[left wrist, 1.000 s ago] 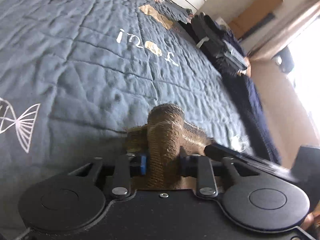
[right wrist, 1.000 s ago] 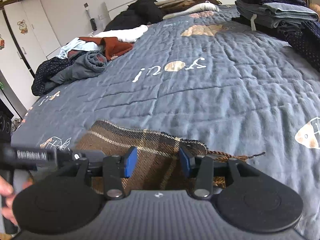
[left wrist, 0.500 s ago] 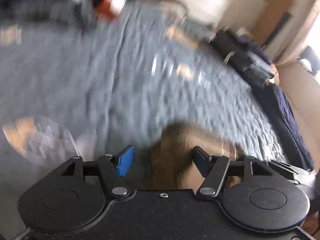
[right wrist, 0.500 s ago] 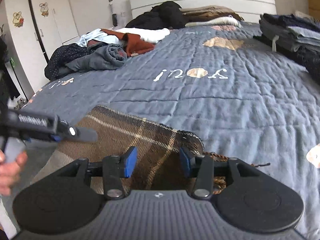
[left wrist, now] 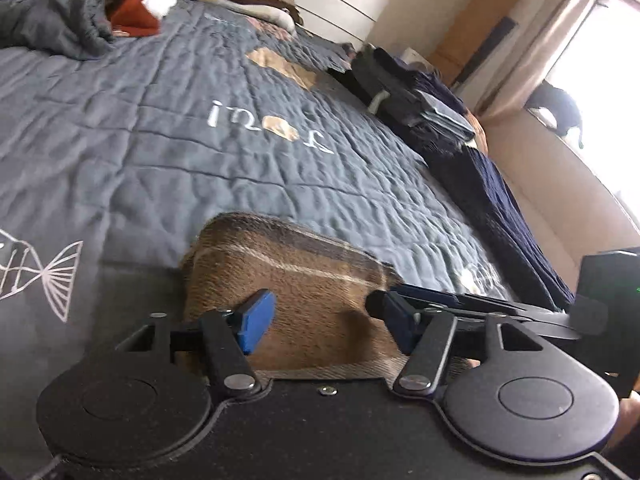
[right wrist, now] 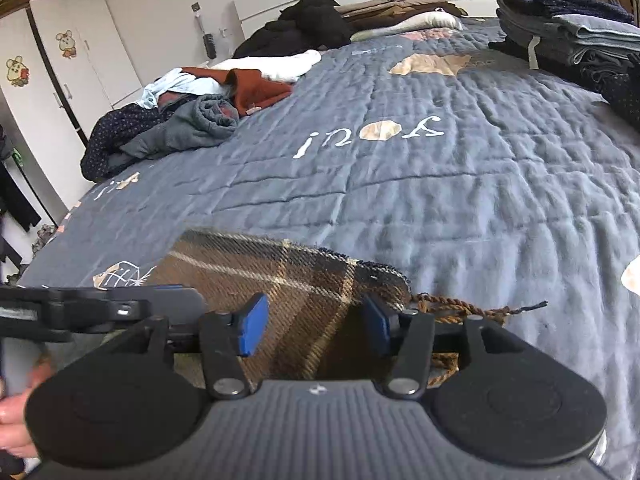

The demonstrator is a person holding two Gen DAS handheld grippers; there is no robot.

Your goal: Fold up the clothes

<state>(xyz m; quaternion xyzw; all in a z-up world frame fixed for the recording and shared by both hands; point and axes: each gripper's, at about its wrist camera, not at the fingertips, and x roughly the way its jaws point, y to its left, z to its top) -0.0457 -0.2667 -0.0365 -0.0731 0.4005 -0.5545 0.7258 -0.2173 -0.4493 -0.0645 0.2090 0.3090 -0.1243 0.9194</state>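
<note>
Down at the near edge of the bed (right wrist: 460,184), the brown plaid scarf (right wrist: 280,280) is lying flat on the grey quilt, and neither tool is holding it right now. A second ago the left tool (left wrist: 324,322) was pinching a bunched-up hump of that fabric; now its blue pads are standing wide apart with nothing between them and the cloth is spreading out smooth underneath. So it's just let go. The right tool (right wrist: 314,324) is sitting with its pads apart too, same as it was a second ago, hovering over the scarf's right end where the twisted fringe (right wrist: 460,308) is trailing out onto the quilt.

What that's telling me, as a guess: the bit of scarf that was being carried is now laid down, so a fold is probably just being set. From the right wrist view the scarf is looking doubled, with a darker edge peeking out along its far side, but I can't say how many layers are in there.

Elsewhere the folded stack (right wrist: 568,36) is sitting along the right side of the bed and the loose heap of clothes (right wrist: 188,116) is piling up at the far left corner, both well apart from the scarf. The fringe is hanging out a bit messy, so it could use a tuck if the fold is going tighter.
</note>
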